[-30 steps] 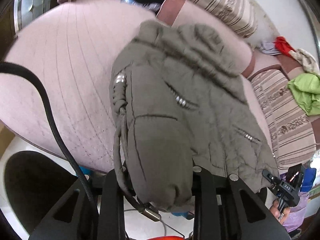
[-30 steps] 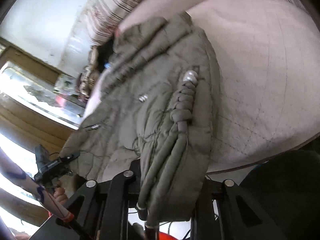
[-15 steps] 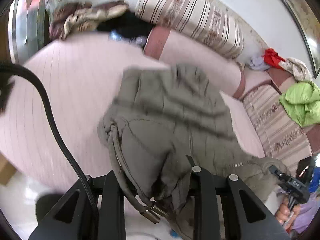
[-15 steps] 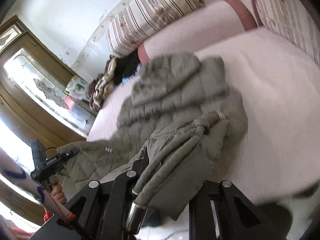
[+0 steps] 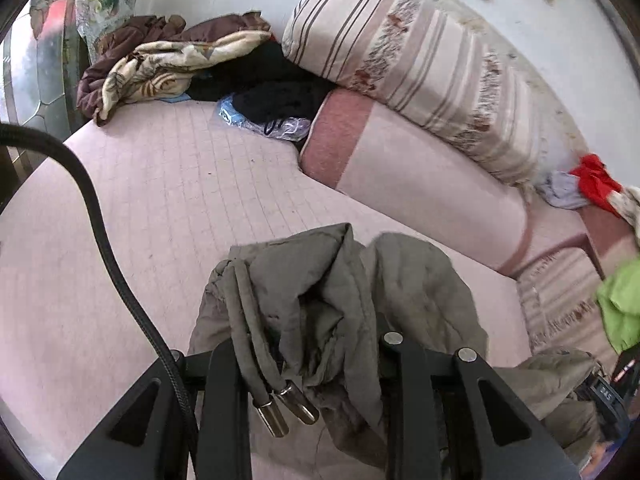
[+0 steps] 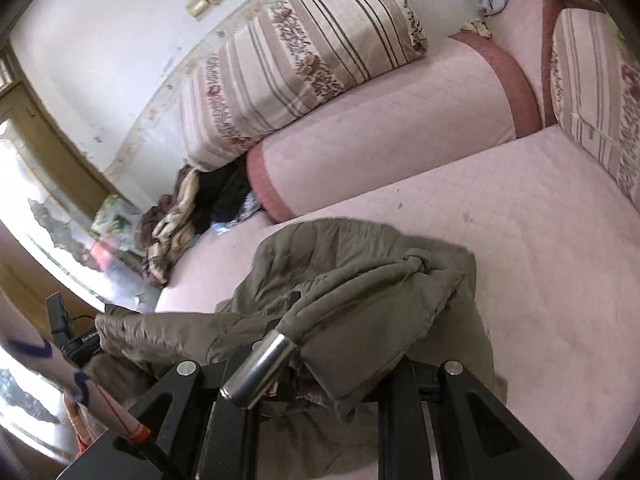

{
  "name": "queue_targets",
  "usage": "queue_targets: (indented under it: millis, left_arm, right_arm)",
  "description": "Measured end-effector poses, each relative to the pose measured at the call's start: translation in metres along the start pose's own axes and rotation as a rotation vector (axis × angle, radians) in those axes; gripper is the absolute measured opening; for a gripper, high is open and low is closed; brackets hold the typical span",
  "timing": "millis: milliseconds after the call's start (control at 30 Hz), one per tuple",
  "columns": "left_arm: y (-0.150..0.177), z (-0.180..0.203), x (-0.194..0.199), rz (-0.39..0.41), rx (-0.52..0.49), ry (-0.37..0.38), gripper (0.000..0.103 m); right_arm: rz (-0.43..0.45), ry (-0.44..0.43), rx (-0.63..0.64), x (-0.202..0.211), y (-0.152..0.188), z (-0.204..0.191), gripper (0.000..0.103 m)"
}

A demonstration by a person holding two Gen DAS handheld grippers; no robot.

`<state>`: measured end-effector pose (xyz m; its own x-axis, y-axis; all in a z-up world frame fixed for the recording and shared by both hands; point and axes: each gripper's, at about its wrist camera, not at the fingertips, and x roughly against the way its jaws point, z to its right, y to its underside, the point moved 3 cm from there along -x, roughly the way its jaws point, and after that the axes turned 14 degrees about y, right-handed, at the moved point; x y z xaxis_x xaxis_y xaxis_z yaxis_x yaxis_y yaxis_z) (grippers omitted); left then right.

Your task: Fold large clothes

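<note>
Olive jacket, pink bed, stripes everywhere

The jacket (image 5: 404, 292) bunched in my black left gripper (image 5: 316, 364) is drab olive-grey, with shiny silver tips (image 5: 286, 410) on the drawcords. Ahead of it the mattress (image 5: 168, 200) is pale pink with a faint grid. Further ahead, a cream pillow (image 5: 416, 64) with brown stripes and floral bands; off right, lime green cloth (image 5: 622, 304) and red cloth (image 5: 596, 182).

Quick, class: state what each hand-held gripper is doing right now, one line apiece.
Left hand-held gripper: shut on the olive padded jacket.
Right hand-held gripper: shut on the same jacket, near its metal-tipped drawcord.
</note>
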<state>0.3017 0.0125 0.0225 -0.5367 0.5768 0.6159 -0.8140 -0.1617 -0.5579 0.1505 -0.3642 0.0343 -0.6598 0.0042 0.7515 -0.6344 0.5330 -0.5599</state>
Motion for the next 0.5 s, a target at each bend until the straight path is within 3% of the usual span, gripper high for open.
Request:
queue_targets:
  millis: [300,500]
  left_arm:
    - [-0.056,-0.031,-0.127,-0.064,0.003,-0.198,0.027]
    - [-0.069,-0.053,-0.187,-0.114,0.024,-0.244,0.030]
  right_arm:
    - [-0.063,0.115,-0.068,-0.120,-0.066,0.015,0.018]
    - [-0.119,0.167,-0.093,-0.196,-0.084,0.027,0.020]
